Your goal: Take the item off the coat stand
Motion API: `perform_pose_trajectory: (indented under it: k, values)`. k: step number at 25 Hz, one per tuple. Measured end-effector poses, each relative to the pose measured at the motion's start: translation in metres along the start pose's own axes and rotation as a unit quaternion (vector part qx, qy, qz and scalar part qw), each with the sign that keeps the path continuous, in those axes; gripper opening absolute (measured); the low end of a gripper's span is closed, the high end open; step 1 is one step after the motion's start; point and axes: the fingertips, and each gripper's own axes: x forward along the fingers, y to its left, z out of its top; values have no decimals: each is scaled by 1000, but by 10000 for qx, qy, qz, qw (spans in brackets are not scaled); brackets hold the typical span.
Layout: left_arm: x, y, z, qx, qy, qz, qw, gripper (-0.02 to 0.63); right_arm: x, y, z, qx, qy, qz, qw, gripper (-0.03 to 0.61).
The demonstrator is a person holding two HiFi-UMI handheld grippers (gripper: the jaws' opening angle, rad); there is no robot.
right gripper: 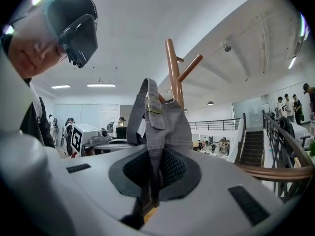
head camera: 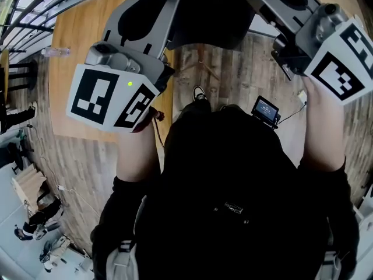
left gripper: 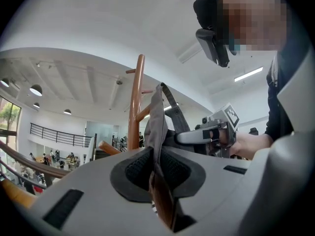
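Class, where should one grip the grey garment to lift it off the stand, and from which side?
Upper cloth of the garment, under the strap, coming level from each side: it hangs as a thin fold by the stand.

Garment (right gripper: 166, 124): in front of the coat stand (right gripper: 172, 68), its strap up beside the pole, between the two grippers.
Left gripper (left gripper: 156, 171): at the garment's left side in the head view, jaws pressed on a fold.
Right gripper (right gripper: 153, 170): at its right side, jaws pressed on another fold.
Stand's pole: upright behind the garment, pegs branching above it.
Table (head camera: 81, 28): far left in the head view, beyond the left gripper.
Bottle (head camera: 56, 52): lying at the table's left edge.
Staircase (right gripper: 253, 149): right of the stand, behind it.
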Motion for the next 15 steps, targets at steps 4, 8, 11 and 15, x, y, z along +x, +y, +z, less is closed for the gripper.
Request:
perform_pose_trajectory:
  k: [4, 8, 11, 15]
  values:
    - [-3, -2, 2, 17, -38, 88, 10000, 37, -3, 4, 2, -6, -27, 24, 10000, 31]
    - [7, -2, 1, -43, -198, 269, 9994, 34, -9, -1, 3, -113, -108, -30, 9999, 31]
    - [9, -5, 6, -21, -316, 349, 9989, 32, -10, 0, 10, -168, -240, -16, 9996, 31]
    - [-2, -1, 21, 93, -478, 477, 9977, 31, -11, 4, 18, -203, -385, -15, 9991, 31]
